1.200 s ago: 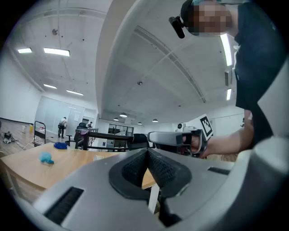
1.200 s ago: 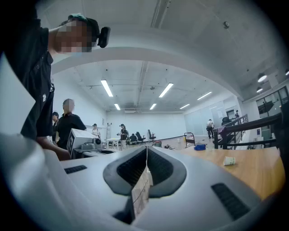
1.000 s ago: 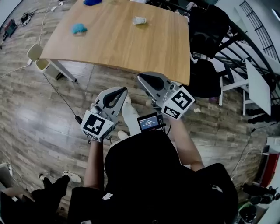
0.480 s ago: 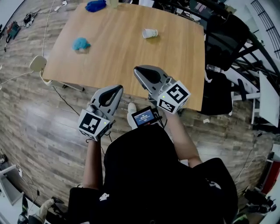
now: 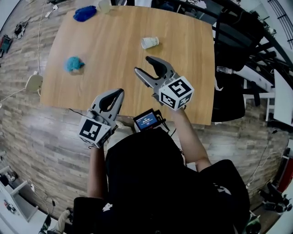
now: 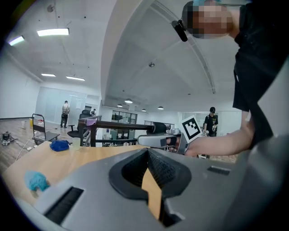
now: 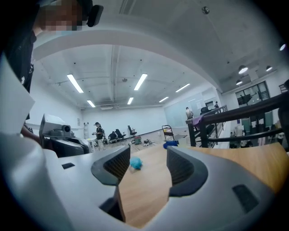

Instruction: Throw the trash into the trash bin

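On the wooden table [image 5: 183, 36] lie a crumpled white paper cup [image 5: 149, 42], a teal wad [image 5: 73, 63] and a blue wad [image 5: 85, 13] at the far left corner. My right gripper [image 5: 143, 65] hovers over the table's near part, short of the cup. Its jaws are opening with nothing between them. In the right gripper view the teal wad [image 7: 135, 163] shows far off through the gap of that gripper [image 7: 148, 158]. My left gripper [image 5: 120, 91] is shut and empty at the table's near edge. The left gripper view shows it [image 6: 146, 152] shut, the teal wad [image 6: 36, 180] at lower left.
A pale round container [image 5: 33, 82] stands on the plank floor left of the table. A clear cup [image 5: 104, 5] sits by the blue wad. Black chairs [image 5: 236, 27] and metal frames crowd the table's right side. People stand far off in the hall.
Both grippers moved forward from above the floor to the table, the right one now over the tabletop. The right jaws were shut and now stand apart. The left stays shut.
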Demonstrator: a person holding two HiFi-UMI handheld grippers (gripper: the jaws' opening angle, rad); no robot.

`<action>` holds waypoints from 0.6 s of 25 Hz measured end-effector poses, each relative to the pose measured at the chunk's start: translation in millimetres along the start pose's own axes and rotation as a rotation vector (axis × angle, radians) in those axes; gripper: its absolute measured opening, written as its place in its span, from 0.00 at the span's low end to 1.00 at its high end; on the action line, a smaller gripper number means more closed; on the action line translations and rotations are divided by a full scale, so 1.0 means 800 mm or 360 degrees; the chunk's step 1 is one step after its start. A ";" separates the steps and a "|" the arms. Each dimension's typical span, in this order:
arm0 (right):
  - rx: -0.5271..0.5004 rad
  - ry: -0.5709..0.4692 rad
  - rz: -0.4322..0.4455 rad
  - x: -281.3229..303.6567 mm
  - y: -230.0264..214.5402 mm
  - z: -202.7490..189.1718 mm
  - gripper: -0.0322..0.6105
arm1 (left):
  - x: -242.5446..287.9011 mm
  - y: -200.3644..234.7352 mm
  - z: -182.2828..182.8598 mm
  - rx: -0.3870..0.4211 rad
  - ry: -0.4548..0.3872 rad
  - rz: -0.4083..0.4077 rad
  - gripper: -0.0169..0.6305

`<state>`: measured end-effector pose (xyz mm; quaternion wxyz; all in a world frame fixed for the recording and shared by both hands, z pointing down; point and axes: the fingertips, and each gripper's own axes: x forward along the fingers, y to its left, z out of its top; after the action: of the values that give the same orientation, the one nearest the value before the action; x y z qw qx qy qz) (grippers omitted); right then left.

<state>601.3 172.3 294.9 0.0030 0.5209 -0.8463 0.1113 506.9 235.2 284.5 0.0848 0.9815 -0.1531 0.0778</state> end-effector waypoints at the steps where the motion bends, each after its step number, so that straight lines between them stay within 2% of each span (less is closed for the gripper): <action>1: -0.0002 0.0027 -0.0045 0.002 -0.013 -0.007 0.43 | 0.004 0.001 0.001 -0.0001 0.0008 -0.0009 0.03; 5: -0.0039 0.0176 -0.0306 0.004 -0.081 -0.040 0.60 | 0.017 0.000 0.007 0.0010 0.0041 -0.0051 0.03; 9: 0.0061 0.0397 -0.0492 0.016 -0.166 -0.109 0.65 | 0.038 0.005 0.003 -0.0072 0.0115 -0.0041 0.03; 12: 0.0073 0.0488 -0.0627 0.033 -0.243 -0.140 0.68 | 0.067 0.017 0.005 -0.0096 0.0123 -0.0035 0.03; 15: 0.0116 0.0554 -0.0672 0.047 -0.289 -0.167 0.69 | 0.086 0.024 -0.010 -0.0119 0.0174 -0.0038 0.03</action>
<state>773.0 64.9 472.8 0.1529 0.6585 -0.7012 0.2263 564.8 199.2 307.2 0.1306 0.9737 -0.1394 0.1244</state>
